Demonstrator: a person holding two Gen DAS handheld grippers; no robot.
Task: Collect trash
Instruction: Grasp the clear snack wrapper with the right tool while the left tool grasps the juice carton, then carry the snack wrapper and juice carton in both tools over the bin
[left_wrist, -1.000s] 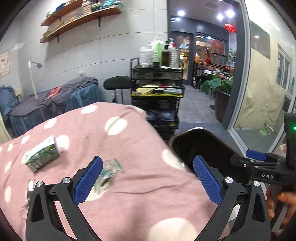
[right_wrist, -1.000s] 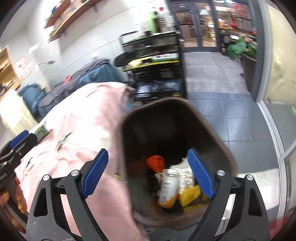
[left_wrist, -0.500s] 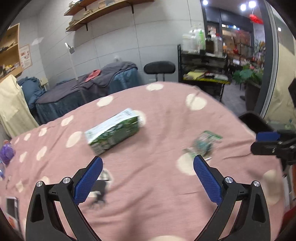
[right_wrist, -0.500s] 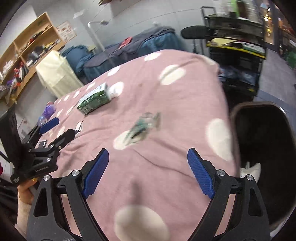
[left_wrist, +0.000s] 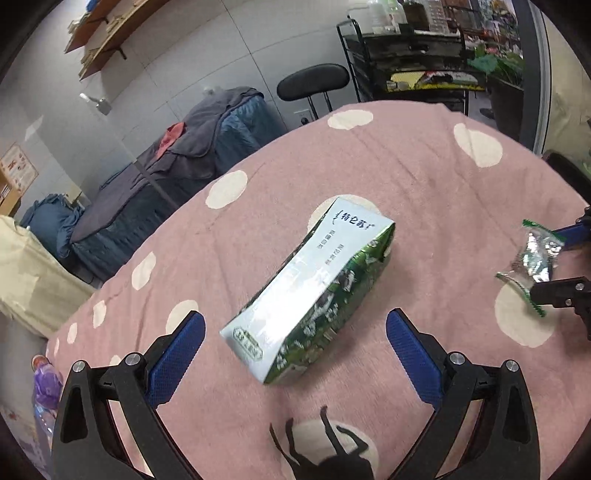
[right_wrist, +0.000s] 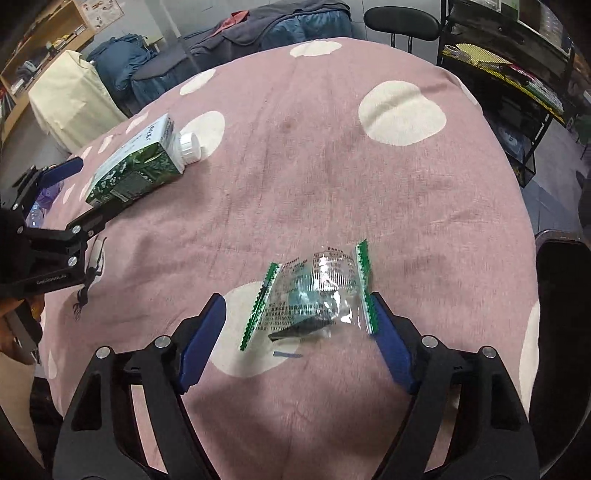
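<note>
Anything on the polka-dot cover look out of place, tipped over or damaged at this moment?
Yes, two pieces of litter. A green-and-white carton lies on its side on the pink cover, its white cap pointing sideways. A crumpled, empty clear wrapper with green serrated edges lies nearer the bin. No spill shows.

Loads of open pink tablecloth (right_wrist: 314, 155) is sitting between the two bits of trash, so a gripper is getting a clear run through the middle; the milk carton (left_wrist: 314, 284) is lying flat between the wide-open fingers of the left gripper (left_wrist: 295, 345), nothing crowding its sides; the crinkly wrapper (right_wrist: 314, 291) is filling most of the gap inside the right gripper (right_wrist: 295, 332), whose jaws are closing (one edge is just beside the right pad); the dark bin (right_wrist: 565, 295) is hugging the table's right edge.
</note>
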